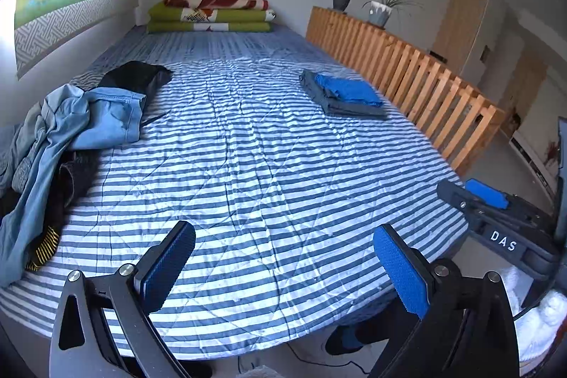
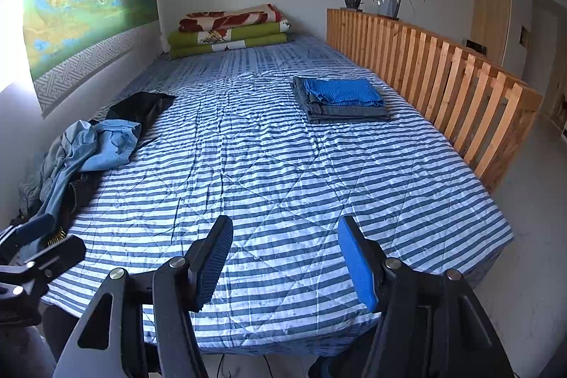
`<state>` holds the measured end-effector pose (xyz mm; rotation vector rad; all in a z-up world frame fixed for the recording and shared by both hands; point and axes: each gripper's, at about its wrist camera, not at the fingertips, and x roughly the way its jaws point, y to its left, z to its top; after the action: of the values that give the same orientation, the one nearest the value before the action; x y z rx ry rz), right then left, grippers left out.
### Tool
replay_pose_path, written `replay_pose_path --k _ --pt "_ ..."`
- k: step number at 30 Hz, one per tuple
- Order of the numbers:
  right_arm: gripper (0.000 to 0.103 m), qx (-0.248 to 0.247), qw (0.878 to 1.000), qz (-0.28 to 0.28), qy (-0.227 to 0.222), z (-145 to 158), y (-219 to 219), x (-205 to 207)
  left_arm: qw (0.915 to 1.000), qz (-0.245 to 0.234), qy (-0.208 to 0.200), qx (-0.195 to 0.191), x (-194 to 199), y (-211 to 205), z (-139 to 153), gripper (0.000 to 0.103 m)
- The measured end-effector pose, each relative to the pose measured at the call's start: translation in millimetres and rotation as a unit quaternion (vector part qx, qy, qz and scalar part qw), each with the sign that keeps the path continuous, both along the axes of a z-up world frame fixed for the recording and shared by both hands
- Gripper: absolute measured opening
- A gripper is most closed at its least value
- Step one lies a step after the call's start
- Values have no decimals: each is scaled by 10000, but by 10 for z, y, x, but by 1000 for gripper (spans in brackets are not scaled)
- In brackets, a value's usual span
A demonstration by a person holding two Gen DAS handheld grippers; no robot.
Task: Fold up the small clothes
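Note:
A heap of unfolded clothes (image 1: 81,126) (image 2: 92,147), light blue denim over dark pieces, lies at the left side of the striped bed. A folded stack (image 1: 349,94) (image 2: 342,100), bright blue on grey, rests near the wooden rail on the right. My left gripper (image 1: 283,238) hovers open over the bed's near end, nothing between its blue pads. My right gripper (image 2: 285,231) is open too, with bare bedspread between its fingers. The right gripper also shows at the right edge of the left wrist view, and the left gripper at the lower left of the right wrist view.
The bed (image 1: 255,144) (image 2: 269,165) runs away from me, with folded blankets (image 1: 212,13) (image 2: 230,30) at its far end. A slatted wooden rail (image 1: 407,73) (image 2: 443,66) lines the right side, bearing a vase and a potted plant (image 2: 389,2). A wall with a hanging borders the left.

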<state>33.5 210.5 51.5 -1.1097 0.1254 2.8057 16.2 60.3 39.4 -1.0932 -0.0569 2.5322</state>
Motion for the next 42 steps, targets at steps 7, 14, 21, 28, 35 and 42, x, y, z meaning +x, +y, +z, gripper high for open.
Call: replay_pose_path --k 7,14,21,28,35,42 --pt "58 -20 10000 30 -26 -43 2 -52 9999 26 43 -152 -108 94 2 102" --pt "58 -56 10000 -6 -29 -45 50 -70 9999 3 56 -142 -124 146 18 102" --pt "58 -13 10000 29 -11 -38 -2 -72 9999 50 25 -89 -141 111 -9 102" --pt "58 4 10000 47 -28 -55 -31 -70 9999 128 -27 -45 -135 50 -69 102" --pt "58 -3 10000 70 -44 -69 -60 -65 9998 174 -34 -18 -138 11 -77 102" --pt "58 -16 10000 69 -57 -77 -63 -64 9999 167 -31 -12 -131 7 -76 102"
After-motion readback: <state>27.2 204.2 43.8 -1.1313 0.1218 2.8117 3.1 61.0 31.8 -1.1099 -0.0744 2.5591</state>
